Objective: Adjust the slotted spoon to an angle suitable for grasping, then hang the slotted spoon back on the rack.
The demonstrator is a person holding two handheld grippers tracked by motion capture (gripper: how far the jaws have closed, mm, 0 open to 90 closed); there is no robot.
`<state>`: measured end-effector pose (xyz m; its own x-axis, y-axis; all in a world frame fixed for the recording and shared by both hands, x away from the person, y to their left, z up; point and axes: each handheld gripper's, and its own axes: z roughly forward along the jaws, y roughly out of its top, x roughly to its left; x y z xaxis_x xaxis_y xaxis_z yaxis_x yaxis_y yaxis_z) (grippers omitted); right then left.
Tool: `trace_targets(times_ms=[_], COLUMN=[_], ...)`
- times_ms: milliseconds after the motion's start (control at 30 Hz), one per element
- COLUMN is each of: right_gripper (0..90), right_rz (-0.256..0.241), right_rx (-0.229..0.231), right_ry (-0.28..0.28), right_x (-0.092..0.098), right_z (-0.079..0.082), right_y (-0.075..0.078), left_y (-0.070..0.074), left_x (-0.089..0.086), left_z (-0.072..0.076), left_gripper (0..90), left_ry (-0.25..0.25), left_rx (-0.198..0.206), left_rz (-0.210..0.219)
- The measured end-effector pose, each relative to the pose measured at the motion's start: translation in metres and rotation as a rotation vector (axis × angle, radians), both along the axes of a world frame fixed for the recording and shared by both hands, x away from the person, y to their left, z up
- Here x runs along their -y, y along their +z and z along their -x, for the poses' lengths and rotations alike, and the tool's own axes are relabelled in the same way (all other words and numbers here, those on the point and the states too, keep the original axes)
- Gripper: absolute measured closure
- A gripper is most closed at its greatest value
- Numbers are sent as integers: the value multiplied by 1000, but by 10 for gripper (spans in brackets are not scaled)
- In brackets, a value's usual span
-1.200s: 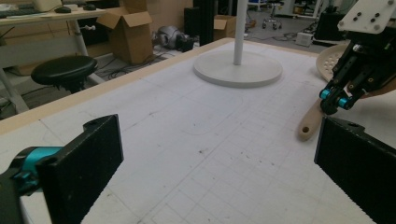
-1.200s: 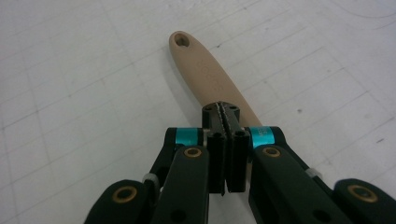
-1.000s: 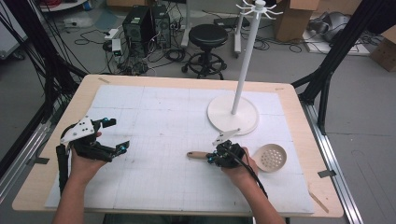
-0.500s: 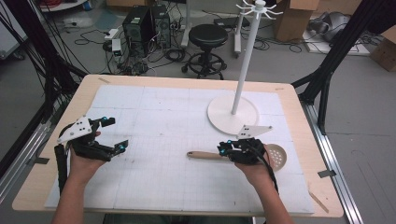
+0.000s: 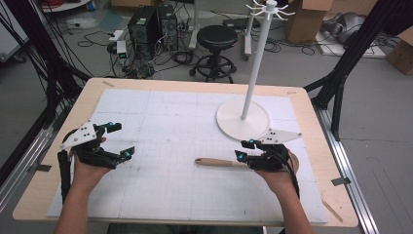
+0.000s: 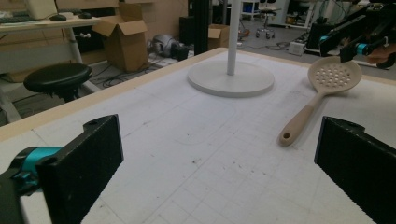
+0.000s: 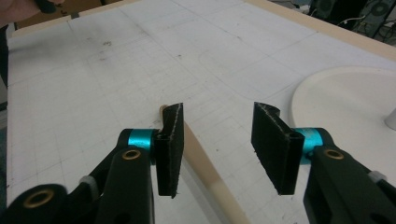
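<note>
A beige slotted spoon (image 6: 317, 93) lies flat on the white grid mat, its handle (image 5: 216, 162) pointing left. In the high view my right hand covers its bowl. My right gripper (image 5: 243, 149) hovers over the handle near the bowl end, open. In the right gripper view (image 7: 222, 144) the handle (image 7: 205, 168) runs under the left jaw, not between the two. My left gripper (image 5: 121, 140) is held at the mat's left side, far from the spoon, wide open (image 6: 219, 172) and holding nothing.
A white coat stand with a round base (image 5: 243, 119) rises just behind the right gripper. The grid mat (image 5: 170, 122) covers most of the wooden table (image 5: 48, 185). Beyond the table, a stool (image 5: 216, 36), computer cases and cardboard boxes stand on the floor.
My right hand has drawn back to the right along the spoon, now covering the bowl and baring more of the handle. The spoon and the left gripper have hardly moved.
</note>
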<state>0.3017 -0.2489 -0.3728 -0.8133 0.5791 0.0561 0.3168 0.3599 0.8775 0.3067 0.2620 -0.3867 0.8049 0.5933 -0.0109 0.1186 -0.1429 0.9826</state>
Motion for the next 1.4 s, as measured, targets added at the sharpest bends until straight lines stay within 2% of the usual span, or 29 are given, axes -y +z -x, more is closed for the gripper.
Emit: trace_targets(times_ms=[33,233,333,400,800,1000,1267,1400], right_gripper=[488,408,336,320,214,184,158,158], right_rz=[-10,-37,-31,-32,-39,-45,-16,0], right_rx=[26,41,59,65,44,38,31,44], right_ry=[-7,-45,-62,-68,-99,-97,-90,-91], right_x=[2,7,9,10,15,16,15,14], right_z=[0,1,-1,-1,-3,-3,-4,-4], right_y=[1,4,3,3,0,-2,-2,1], left_y=[-1,-3,-4,-4,-3,-3,-1,-3], left_x=[1,7,6,6,4,6,7,9], left_z=[0,-1,-2,-2,-2,-2,0,-1], left_gripper=[17,17,17,17,17,17,17,17], left_ry=[-5,-24,-23,-24,-28,-30,-40,-43], left_rx=[-3,-11,-14,-15,-7,-8,-3,-9], left_rz=[-2,-3,-3,0,7,10,22,8])
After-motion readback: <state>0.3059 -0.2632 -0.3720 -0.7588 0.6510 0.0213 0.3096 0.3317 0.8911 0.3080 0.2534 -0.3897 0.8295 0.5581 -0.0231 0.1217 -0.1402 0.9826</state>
